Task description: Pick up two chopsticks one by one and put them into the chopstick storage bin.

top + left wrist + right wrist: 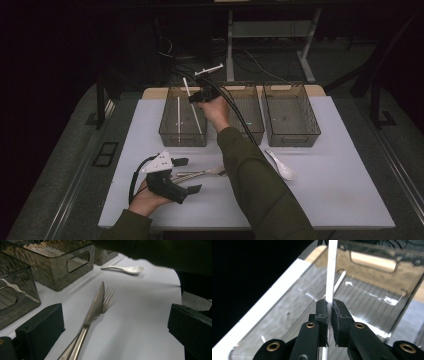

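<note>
My right gripper (196, 98) hovers over the left clear bin (182, 141), shut on a thin white stick (192, 107) that slants down into it. In the right gripper view the black jaws (330, 307) pinch that stick (331, 270) near its middle. A second white stick (178, 117) lies on the floor of the bin (339, 281). My left gripper (187, 175) rests at the front left of the table, open, with its jaws (115, 317) on either side of a metal knife (96, 306) and fork (108, 296) lying together, touching neither.
Two more clear bins stand in the back row, a middle one (250, 112) and a right one (291, 137). A white ceramic spoon (281, 166) lies right of the person's right forearm. The white table (340, 200) ends a little in front of the left hand.
</note>
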